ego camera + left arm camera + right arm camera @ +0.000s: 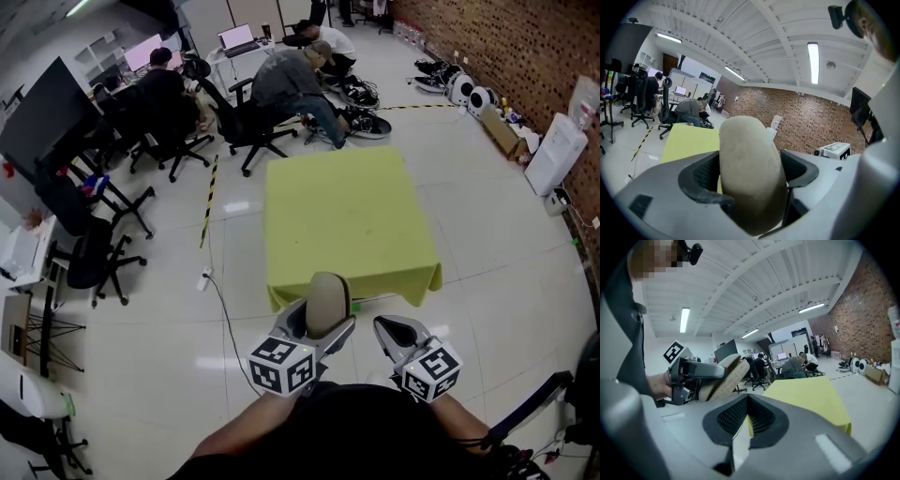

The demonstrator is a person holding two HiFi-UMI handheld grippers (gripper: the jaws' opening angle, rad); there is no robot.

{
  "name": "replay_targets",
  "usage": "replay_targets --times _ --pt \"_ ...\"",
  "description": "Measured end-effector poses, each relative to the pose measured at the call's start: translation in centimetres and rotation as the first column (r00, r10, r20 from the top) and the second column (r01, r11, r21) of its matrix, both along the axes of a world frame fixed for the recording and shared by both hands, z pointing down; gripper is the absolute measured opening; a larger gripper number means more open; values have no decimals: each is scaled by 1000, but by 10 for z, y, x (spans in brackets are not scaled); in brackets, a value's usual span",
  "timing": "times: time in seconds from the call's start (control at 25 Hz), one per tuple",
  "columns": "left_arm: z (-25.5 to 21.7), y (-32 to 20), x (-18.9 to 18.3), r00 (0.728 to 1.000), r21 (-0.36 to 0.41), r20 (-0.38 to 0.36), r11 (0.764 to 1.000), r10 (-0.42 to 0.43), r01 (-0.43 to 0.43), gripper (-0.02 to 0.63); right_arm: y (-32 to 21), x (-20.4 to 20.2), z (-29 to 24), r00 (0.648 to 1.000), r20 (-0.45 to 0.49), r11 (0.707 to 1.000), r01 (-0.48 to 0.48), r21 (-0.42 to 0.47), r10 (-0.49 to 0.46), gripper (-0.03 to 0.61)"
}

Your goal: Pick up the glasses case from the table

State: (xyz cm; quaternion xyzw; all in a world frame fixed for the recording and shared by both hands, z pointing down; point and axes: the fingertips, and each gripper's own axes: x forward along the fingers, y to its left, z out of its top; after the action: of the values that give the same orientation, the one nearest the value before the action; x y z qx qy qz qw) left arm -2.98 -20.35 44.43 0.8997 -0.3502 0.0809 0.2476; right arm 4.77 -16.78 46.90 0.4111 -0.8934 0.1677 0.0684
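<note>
Beige and finely grained, the glasses case (750, 173) stands on end between the black pads of the left tongs (321, 330), which are clamped on its lower half while its rounded top rises above them. It is held in the air close to the person's body, off the table. In the head view its top just overlaps the table's near edge. The right gripper view shows the case from the side, with a thin seam running along its length.

Just beside it, the right tongs (398, 330) have their two dark ribbed pads pressed together, with nothing between them. The two tongs sit side by side, apart from each other, each with its black-and-white marker cube nearest the person.

Beyond them stands the square table (342, 216), covered by a yellow-green cloth that hangs over its edges. Pale, glossy floor (141, 337) surrounds it, with a strip of black-and-yellow tape (210, 197) to the left of the table.

Farther off, behind the table's far left corner, a person in a grey top (291, 80) bends forward on a black office chair (253, 127). More people sit at desks with lit screens behind. A red brick wall (506, 37) runs along the right side of the room.
</note>
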Motion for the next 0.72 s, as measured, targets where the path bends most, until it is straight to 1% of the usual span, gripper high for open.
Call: replay_targets --times 0.08,0.24,0.56,0.72 --pt "0 1 -11 1000 6 -7 1000 -11 11 403 2 -8 5 1000 -11 1000 2 -15 -2 2" --pt "9 6 -27 1000 -15 -14 1000 -21 21 403 4 -24 10 999 -35 999 24 -25 -25 2" --pt "7 0 -38 999 -14 -24 999 -32 31 403 -1 -37 8 997 -66 999 44 -19 -45 2" --pt "6 1 -34 999 -12 -22 999 -31 30 403 -3 -34 8 997 -68 999 46 -17 -47 2"
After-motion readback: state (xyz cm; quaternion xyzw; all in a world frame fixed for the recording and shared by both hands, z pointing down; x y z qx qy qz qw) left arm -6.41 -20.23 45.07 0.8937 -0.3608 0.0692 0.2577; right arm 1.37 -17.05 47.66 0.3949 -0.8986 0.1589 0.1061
